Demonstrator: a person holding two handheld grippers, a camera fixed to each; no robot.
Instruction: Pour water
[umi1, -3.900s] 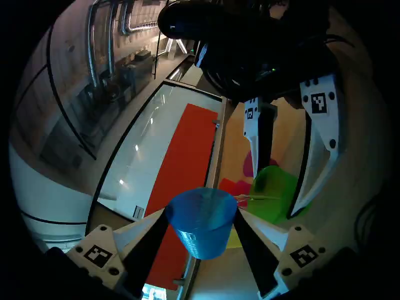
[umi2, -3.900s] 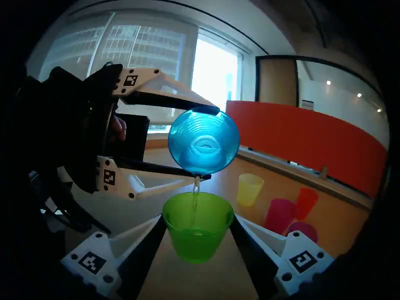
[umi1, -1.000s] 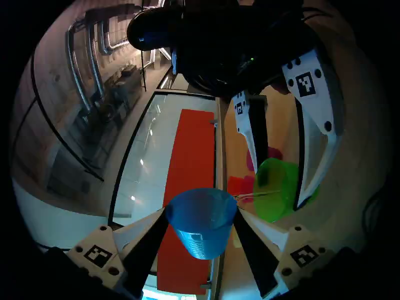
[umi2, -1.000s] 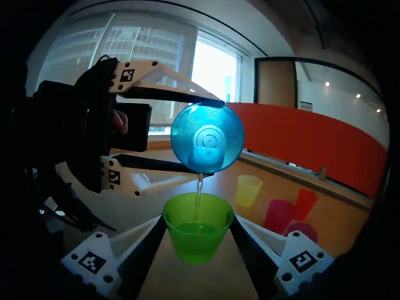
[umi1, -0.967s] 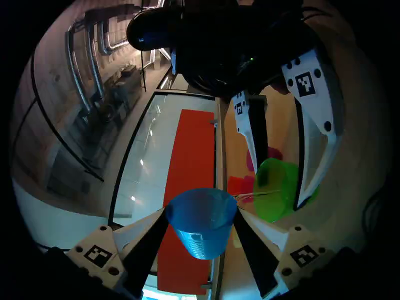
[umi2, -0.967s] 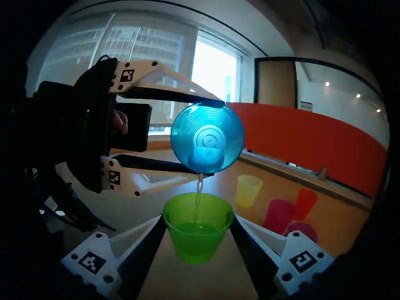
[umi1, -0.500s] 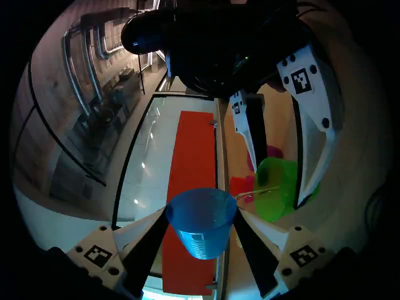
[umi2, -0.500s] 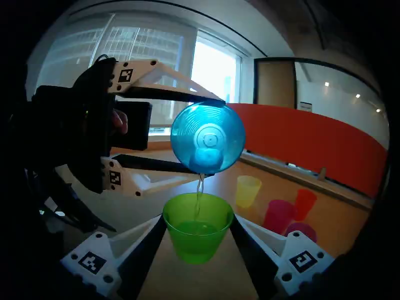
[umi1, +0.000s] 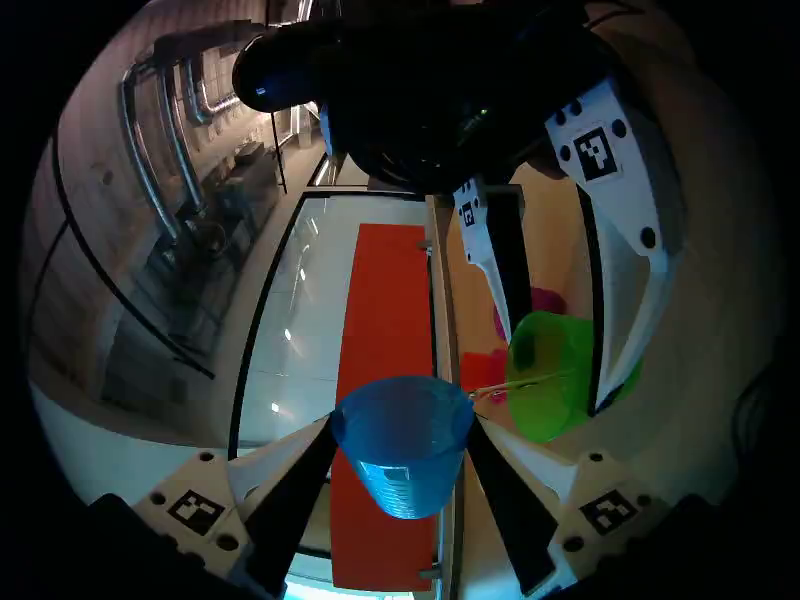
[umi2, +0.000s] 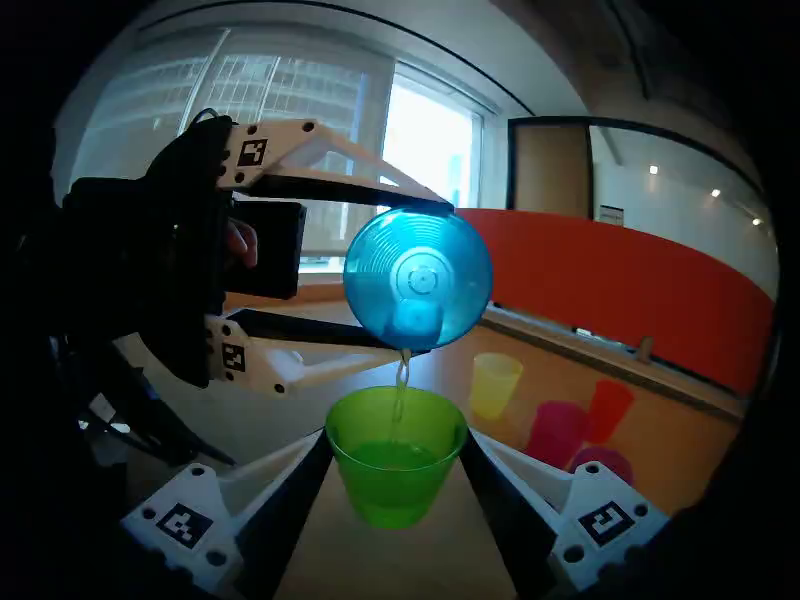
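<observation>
**Pour under way: blue cup over green cup**

Room: wooden table (umi2: 680, 440), red partition (umi2: 640, 280) along its far edge, windows (umi2: 430, 150) behind.
Left gripper (umi1: 400, 430): jaws narrow, clamping the blue cup (umi1: 402, 460), which is tipped.
Right gripper (umi2: 397, 440): jaws narrow, clamping the green cup (umi2: 397, 475), upright and just below.
A thin water stream (umi2: 401, 380) runs between the two cups.
Yellow cup (umi2: 497, 383) stands apart to the right, with bare table around it.

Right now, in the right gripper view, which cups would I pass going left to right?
Left first: green cup → yellow cup → pink cup → orange cup. The blue cup hangs over the green one, so unplaced.
</observation>
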